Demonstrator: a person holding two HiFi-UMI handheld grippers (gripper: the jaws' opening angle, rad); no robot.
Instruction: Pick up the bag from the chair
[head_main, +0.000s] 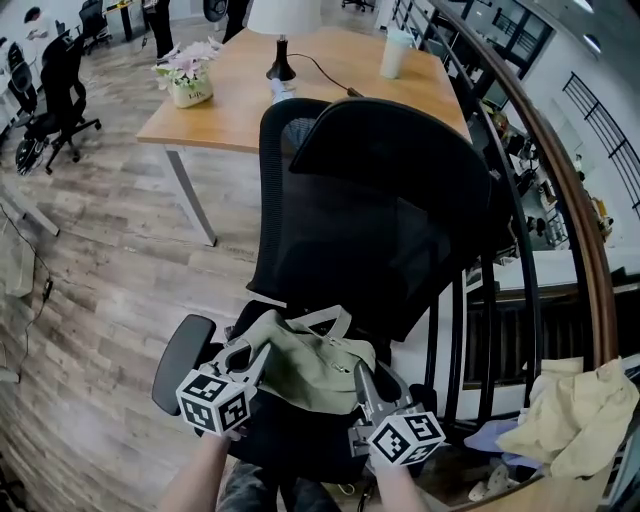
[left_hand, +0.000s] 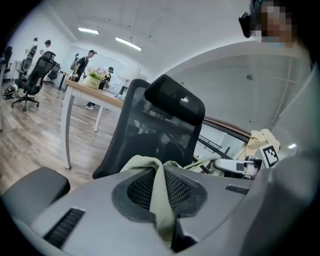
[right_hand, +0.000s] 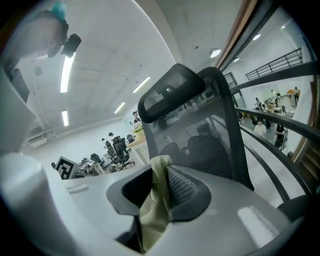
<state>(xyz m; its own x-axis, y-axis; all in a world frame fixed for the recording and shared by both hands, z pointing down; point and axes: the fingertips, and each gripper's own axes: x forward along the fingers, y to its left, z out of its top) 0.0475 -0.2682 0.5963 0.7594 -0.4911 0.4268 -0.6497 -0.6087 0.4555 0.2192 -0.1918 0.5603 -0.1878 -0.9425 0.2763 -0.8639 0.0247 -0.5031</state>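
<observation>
An olive-green cloth bag (head_main: 305, 365) hangs just above the seat of a black mesh office chair (head_main: 390, 210), lifted at both ends. My left gripper (head_main: 252, 358) is shut on the bag's left edge. In the left gripper view a strip of the green fabric (left_hand: 159, 192) is pinched between its pads, with the chair back (left_hand: 150, 130) behind. My right gripper (head_main: 362, 378) holds the bag's right side. In the right gripper view the fabric (right_hand: 157, 200) is clamped between its pads, in front of the chair's backrest (right_hand: 200, 135).
The chair's left armrest (head_main: 183, 360) lies beside my left gripper. Behind the chair stands a wooden desk (head_main: 250, 100) with a lamp (head_main: 283, 30), a flower pot (head_main: 188, 80) and a cup (head_main: 396, 52). A curved railing (head_main: 540, 190) runs on the right, with yellow cloth (head_main: 580, 410) below it.
</observation>
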